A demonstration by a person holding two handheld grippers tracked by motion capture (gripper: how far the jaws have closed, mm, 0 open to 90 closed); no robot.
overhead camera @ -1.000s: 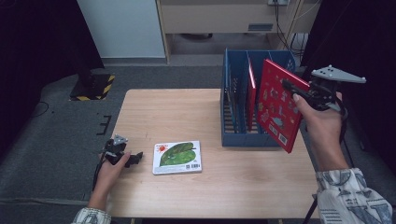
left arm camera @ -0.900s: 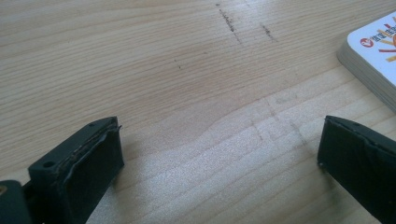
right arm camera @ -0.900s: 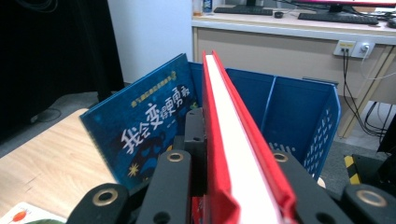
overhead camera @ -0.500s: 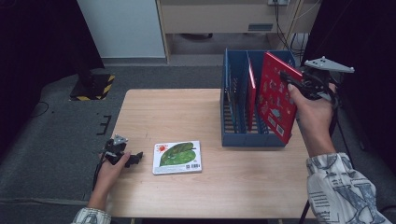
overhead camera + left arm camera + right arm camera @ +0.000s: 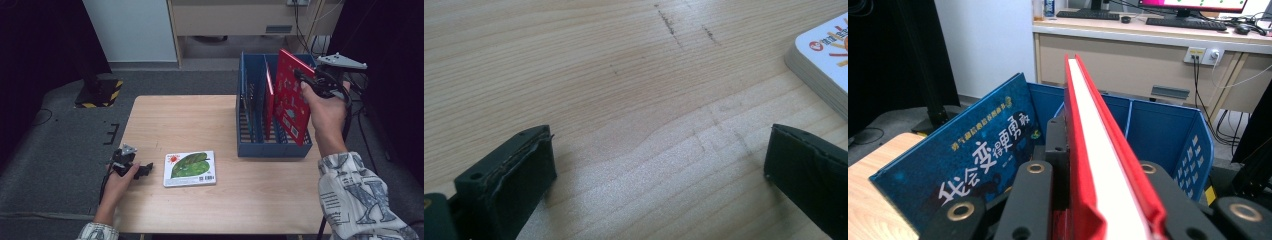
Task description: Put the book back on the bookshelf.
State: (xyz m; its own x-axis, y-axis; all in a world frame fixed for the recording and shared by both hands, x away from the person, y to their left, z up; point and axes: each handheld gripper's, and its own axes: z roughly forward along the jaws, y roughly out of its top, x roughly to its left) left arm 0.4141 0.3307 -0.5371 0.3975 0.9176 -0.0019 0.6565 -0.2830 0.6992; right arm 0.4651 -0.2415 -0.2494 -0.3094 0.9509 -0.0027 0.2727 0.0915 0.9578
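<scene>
Red book (image 5: 289,97) clamped in right hand-held gripper (image 5: 306,80); left hand-held gripper (image 5: 142,170) spread wide, empty.

Large blue hardcover picture book (image 5: 973,165) cover: "我会变得更勇敢" in big characters; a smaller yellow line above, too small to read.

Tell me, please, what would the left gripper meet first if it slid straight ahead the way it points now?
Probably the white-edged picture book lying flat on the table. The open left gripper points toward its near edge; in the left gripper view, though, the book sits off to one side, so it might only clip the corner.
</scene>
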